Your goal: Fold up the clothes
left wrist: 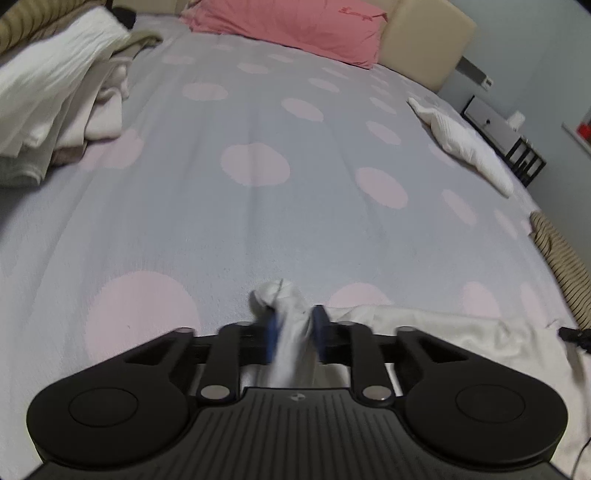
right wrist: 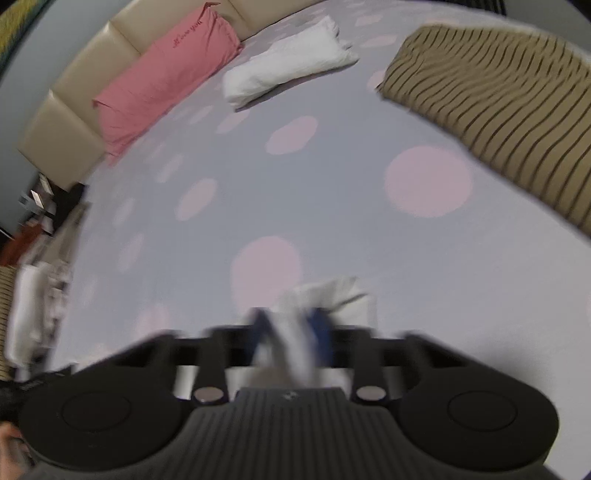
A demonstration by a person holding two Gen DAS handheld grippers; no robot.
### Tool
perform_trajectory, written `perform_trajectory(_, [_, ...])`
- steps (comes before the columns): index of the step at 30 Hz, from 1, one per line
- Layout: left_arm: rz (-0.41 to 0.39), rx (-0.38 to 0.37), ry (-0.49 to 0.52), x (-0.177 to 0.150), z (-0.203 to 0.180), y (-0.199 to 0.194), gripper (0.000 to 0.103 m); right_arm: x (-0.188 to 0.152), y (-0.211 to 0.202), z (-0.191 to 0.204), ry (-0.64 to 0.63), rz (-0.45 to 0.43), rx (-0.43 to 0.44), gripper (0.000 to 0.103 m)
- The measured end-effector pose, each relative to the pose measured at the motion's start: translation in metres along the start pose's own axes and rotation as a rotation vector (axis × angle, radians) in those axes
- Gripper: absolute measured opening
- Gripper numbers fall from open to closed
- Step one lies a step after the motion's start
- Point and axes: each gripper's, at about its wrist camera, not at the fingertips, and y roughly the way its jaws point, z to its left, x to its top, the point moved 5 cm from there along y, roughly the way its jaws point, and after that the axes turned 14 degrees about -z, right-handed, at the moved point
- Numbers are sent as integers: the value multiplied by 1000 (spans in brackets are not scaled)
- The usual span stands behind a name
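Both grippers are clamped on white cloth. Seen from the left wrist, the left gripper (left wrist: 295,328) has its blue pads pinched on a bunched fold of a white garment (left wrist: 424,332), whose body trails off along the near edge of the bed (left wrist: 221,221) towards the near right corner. Seen from the right wrist, the right gripper (right wrist: 291,332) pinches a similar tuft of white fabric (right wrist: 325,295) just above the bedspread; the picture is blurred, so I cannot tell for certain that it is the same garment, though that seems likely. Holding two points at once would let the person stretch the piece flat over the bare middle of the bed, which looks kept free as a working space.

Further off, other things sit around the edges, probably to stay out of the way. In the left view a heap of white and beige laundry (left wrist: 55,92) lies by the left edge, a folded white piece (left wrist: 465,144) near the far right edge, and a striped brown cloth (left wrist: 565,258) at the right edge. Farthest, a pink pillow (left wrist: 291,29) leans at the head of the bed against a beige headboard (left wrist: 428,44).
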Motion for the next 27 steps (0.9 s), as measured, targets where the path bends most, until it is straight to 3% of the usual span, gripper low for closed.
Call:
perform_trajectory(2, [-8,23,50,-2,-5,-1,10,0,-4,-1,-37,0,-16,5])
perform_trajectory(5, [-26,69,24,-2,-5,-3,9,1,-11,-2,-56,-44,-69,5])
perform_trajectory(10, [-31,83,0,0,0,-2,10,1,-10,-14,35,-71,-105,4])
perform_trajectory(12, [-46,81,-13,3,4,-5,29,1,-9,-15,36,-69,-93,5])
perform_trajectory(13, [-67,98,-34,6,9,-9,35,2,-11,-14,29,-70,-89,11])
perform_trajectory(16, [-163,208,-111,23,28,-43,51,13,-33,-16,83,-79,-80,61])
perform_trajectory(17, [-162,208,-133,27,32,-56,54,18,-45,-15,89,-90,-72,67])
perform_trajectory(21, [-1,125,-219,17,33,-101,59,16,-88,-12,87,18,6,73])
perform_trajectory(27, [287,27,7,-43,7,-142,59,-32,-134,-17,-56,290,10,73])
